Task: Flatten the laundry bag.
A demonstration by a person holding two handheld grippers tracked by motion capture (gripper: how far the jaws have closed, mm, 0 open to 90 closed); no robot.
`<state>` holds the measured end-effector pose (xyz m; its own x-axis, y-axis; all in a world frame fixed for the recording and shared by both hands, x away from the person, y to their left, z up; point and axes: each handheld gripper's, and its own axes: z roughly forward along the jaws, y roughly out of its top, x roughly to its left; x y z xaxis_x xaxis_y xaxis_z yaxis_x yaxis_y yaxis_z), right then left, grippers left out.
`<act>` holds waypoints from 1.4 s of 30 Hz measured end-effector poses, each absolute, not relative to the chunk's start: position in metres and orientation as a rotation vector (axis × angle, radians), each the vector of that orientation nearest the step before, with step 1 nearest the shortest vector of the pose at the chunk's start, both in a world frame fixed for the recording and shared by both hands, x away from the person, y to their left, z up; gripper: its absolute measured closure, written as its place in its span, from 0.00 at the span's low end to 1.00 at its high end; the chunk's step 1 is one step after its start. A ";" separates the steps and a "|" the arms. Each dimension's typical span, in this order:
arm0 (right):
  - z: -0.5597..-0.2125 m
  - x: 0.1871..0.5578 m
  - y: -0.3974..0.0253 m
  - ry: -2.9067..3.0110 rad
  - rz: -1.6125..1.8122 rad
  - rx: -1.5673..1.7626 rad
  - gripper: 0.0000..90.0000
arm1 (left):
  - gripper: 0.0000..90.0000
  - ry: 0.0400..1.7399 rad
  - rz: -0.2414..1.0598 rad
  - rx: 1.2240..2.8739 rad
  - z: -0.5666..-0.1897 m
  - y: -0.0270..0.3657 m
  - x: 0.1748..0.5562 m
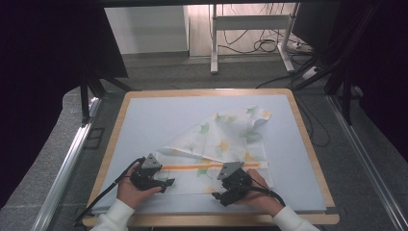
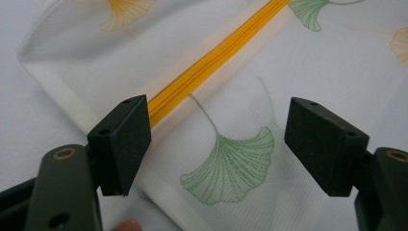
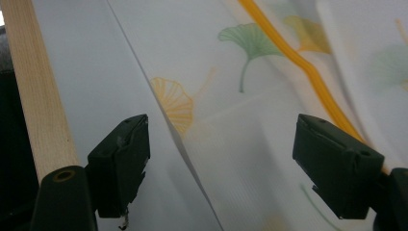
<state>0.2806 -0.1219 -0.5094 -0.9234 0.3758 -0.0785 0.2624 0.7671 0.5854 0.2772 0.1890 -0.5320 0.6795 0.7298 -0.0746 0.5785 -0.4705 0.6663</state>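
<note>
mesh bag (image 1: 219,144) lies half-folded on the mat (image 1: 159,115), orange zipper (image 1: 202,167) along its near part. left gripper (image 1: 161,184) & right gripper (image 1: 219,195) both spread wide, empty, at the bag's near edge. looks like the grab-before-fold step; next each needs to close on that edge w/o bunching

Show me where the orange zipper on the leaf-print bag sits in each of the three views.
High view: the orange zipper runs sideways across the near part of the bag, between the left gripper and the right gripper.
Left gripper view: it slants from top right down behind the left-hand jaw.
Right gripper view: it slants from top centre down to the right-hand jaw.
Shared landmark: the green leaf print beside the zipper.
</note>
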 end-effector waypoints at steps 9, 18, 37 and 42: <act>-0.519 0.292 -0.108 2.788 0.803 0.463 0.31 | 0.27 1.012 0.289 2.200 -0.532 0.192 0.278; -0.517 0.304 -0.112 2.839 0.856 0.538 0.58 | 0.27 1.009 0.286 2.204 -0.532 0.192 0.278; -0.516 0.310 -0.116 2.831 0.875 0.630 0.99 | 0.27 1.006 0.283 2.209 -0.533 0.191 0.278; -0.516 0.310 -0.118 2.831 0.904 0.646 0.99 | 0.27 1.005 0.284 2.210 -0.533 0.191 0.277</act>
